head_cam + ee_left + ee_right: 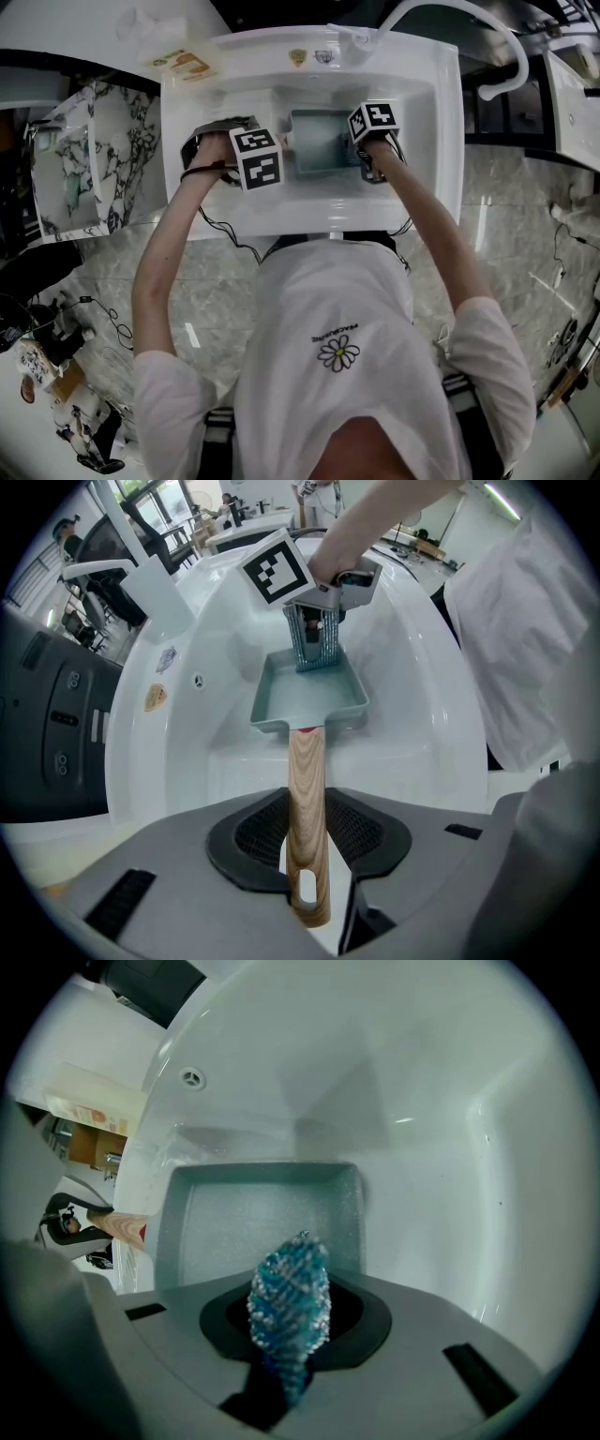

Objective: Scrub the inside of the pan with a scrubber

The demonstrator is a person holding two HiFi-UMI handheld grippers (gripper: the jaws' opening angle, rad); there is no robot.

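Scrubber [289, 1302] clamped in right gripper [291, 1340] reaches into pan [253, 1222] held by left gripper [307, 850].

Glossy white sink [412, 667], matt teal pan [309, 700] with wood-grain handle [307, 799], knobbly blue scrubber [289, 1302]

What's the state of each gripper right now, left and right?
Left gripper: closed on the pan handle.
Right gripper: closed on the scrubber.
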